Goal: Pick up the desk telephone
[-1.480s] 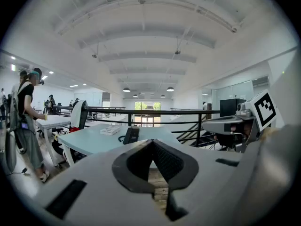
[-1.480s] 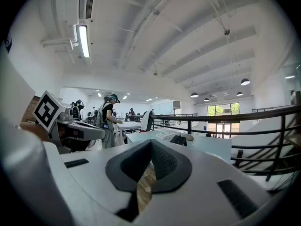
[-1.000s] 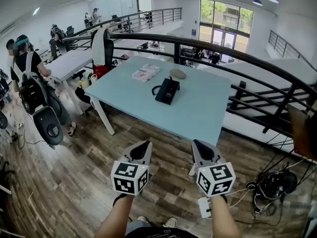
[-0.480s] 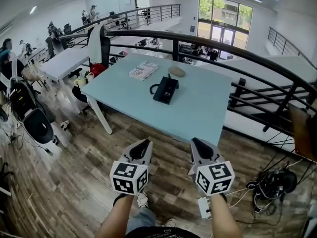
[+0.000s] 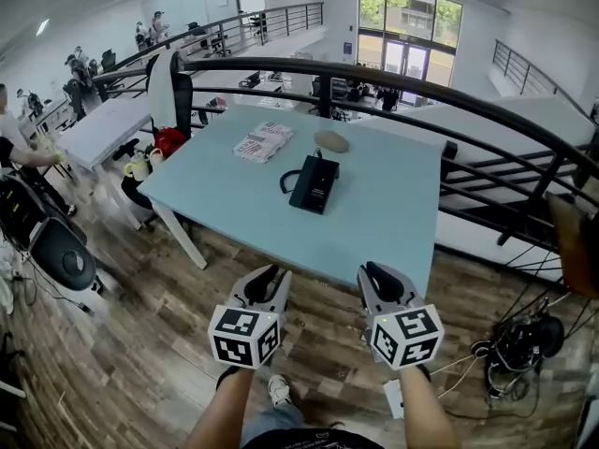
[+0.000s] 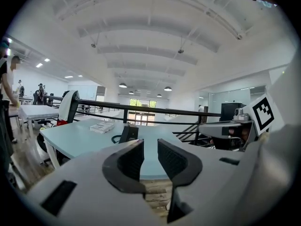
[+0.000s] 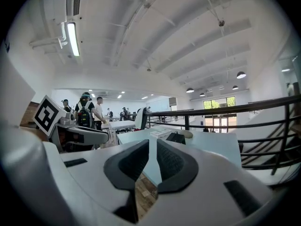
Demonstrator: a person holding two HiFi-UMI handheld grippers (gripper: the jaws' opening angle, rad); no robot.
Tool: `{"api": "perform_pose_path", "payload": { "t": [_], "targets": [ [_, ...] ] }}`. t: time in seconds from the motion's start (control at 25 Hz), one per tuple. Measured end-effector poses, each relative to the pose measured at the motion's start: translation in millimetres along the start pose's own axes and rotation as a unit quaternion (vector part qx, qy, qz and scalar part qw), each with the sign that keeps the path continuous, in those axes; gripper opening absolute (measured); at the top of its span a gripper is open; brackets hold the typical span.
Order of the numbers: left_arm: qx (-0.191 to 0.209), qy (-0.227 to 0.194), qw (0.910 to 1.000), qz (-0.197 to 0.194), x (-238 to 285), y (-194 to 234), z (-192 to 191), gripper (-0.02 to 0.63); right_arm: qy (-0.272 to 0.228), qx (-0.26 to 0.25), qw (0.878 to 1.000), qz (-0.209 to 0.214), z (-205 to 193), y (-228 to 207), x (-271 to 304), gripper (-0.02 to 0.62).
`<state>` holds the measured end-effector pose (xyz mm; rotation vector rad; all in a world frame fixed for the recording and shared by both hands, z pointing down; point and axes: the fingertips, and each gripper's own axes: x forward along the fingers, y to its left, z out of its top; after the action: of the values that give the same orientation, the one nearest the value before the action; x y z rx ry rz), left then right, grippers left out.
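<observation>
- The left tool hangs over the wood floor, short of the table. Its jaws are opening a modest gap with nothing between them.
- The right tool, beside it, is opening too: a narrow slit, empty.
- The black desk telephone lies mid-table, well apart from both tools, near a beige oval thing, perhaps a stone.
</observation>
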<state>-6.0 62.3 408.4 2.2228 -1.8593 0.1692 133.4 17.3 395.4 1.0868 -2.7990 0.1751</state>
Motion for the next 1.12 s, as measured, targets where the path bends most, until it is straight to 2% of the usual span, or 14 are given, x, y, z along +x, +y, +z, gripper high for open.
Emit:
{"api": "perform_pose_path", "payload": {
  "t": [0.64,0.88,1.12],
  "targets": [
    [-0.011,0.008,0.9981,-0.060,84.3,131.1,28.2,0.163,0.022,0.020,0.997,-0.065,14.3,0.4,136.0,0.117],
    [-0.005,0.011,0.9965,-0.082,103.8,158.5,33.2,0.237,0.024,0.031,0.995,-0.088,16.7,2.5,162.6,0.175],
    [0.000,0.013,0.9947,-0.102,125.2,170.6,32.9,0.250,0.023,0.046,0.993,-0.103,12.2,-6.9,181.2,0.210]
  ]
}}
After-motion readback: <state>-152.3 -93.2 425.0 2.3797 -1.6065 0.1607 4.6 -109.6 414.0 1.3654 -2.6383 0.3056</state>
